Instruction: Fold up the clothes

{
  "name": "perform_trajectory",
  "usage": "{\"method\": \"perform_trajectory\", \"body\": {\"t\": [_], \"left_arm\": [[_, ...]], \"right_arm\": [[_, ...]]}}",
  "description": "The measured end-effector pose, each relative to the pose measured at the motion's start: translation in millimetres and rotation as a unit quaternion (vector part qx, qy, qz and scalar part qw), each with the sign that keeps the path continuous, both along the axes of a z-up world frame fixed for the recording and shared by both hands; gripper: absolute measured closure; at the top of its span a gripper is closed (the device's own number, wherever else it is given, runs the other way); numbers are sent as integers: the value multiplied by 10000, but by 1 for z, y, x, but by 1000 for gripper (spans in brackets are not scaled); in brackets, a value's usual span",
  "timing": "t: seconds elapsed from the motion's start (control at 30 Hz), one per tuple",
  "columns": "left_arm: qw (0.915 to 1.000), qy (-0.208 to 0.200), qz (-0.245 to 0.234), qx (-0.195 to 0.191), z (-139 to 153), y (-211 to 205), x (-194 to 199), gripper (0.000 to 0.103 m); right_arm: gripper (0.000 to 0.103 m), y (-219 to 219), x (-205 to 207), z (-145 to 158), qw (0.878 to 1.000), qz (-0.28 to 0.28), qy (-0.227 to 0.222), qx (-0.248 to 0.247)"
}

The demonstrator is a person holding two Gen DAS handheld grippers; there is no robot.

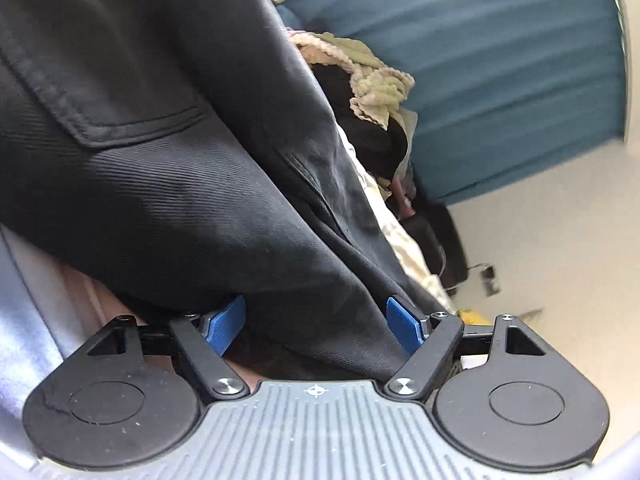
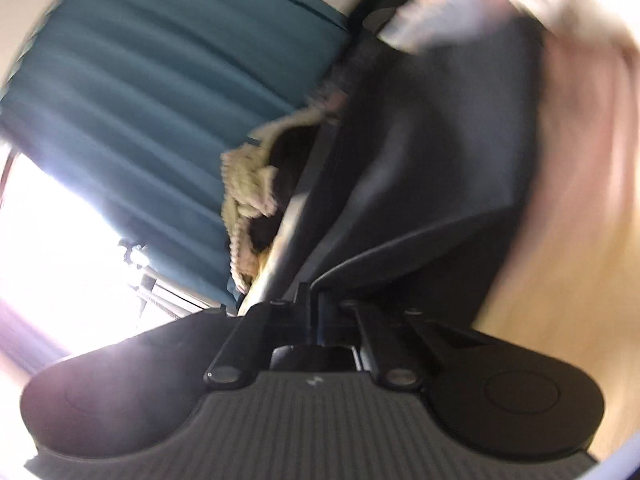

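- The dark garment (image 1: 168, 168) is seen in the left wrist view as heavy charcoal twill with a fine diagonal weave, a stitched pocket flap (image 1: 100, 92) and soft rolled folds. It is draped across the space directly ahead of the fingers.
- The left gripper (image 1: 316, 326) is held with its jaws wide. The blue pads (image 1: 224, 326) stand apart on either side of a fold of the garment, and the cloth is not pinched.
- The right gripper (image 2: 314, 300) is shown with its jaws drawn together on a thin edge of the same dark garment (image 2: 420, 184); the view is blurred by motion, so the grip is judged, not certain.
- This hold is judged to keep one edge taut and lifted while the other hand is positioned for a second grip.
- A knitted cream item (image 1: 372, 76) is heaped with other clothes (image 1: 372, 140) beyond, in front of a pleated teal curtain (image 1: 500, 80).
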State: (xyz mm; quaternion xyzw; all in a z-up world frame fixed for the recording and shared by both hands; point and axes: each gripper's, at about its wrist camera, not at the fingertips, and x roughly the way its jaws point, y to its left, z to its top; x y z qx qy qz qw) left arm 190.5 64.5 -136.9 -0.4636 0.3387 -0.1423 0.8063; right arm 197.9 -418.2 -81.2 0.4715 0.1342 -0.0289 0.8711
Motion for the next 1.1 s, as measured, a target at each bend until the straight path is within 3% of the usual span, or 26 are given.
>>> {"method": "perform_trajectory", "body": {"t": [0.07, 0.13, 0.3, 0.4, 0.43, 0.5, 0.53, 0.57, 0.67, 0.8, 0.93, 1.1], "left_arm": [[10000, -17, -24, -21, -2, 2, 0, 23], [9999, -54, -67, 78, -1, 3, 0, 23], [9994, -112, -129, 310, 5, 7, -6, 23], [9976, -212, -184, 640, 11, 2, -9, 23], [9967, -247, -201, 746, 13, 0, -10, 23], [9948, -315, -228, 943, 17, -5, -11, 22], [9939, -344, -235, 1020, 18, -8, -11, 21], [9930, -374, -242, 1098, 20, -10, -12, 21], [9912, -415, -242, 1236, 23, -17, -13, 20], [9898, -443, -211, 1339, 23, -22, -16, 19], [9890, -481, -148, 1388, 21, -28, -21, 17], [9866, -597, -183, 1507, 19, -34, -21, 13]], "right_arm": [[99, 10, -1, 21, 9987, 35, -328, -395], [99, 13, 0, 26, 9984, -13, -279, -499], [99, 2, -4, 3, 9989, -158, 438, 96], [92, -4, -7, -12, 9949, -245, 867, 453], [85, -6, -8, -16, 9929, -274, 1009, 572], [51, -10, -13, -9, 9945, -347, 882, 445], [28, -13, -17, -2, 9960, -421, 725, 310], [20, -20, -22, 2, 9962, -558, 618, 262], [20, -45, -36, -5, 9931, -973, 504, 428], [20, -86, -41, -38, 9807, -1513, 715, 1013], [19, -110, -31, -62, 9740, -1565, 122, 1636], [22, -132, -17, -69, 9820, -1439, 34, 1221]]}}
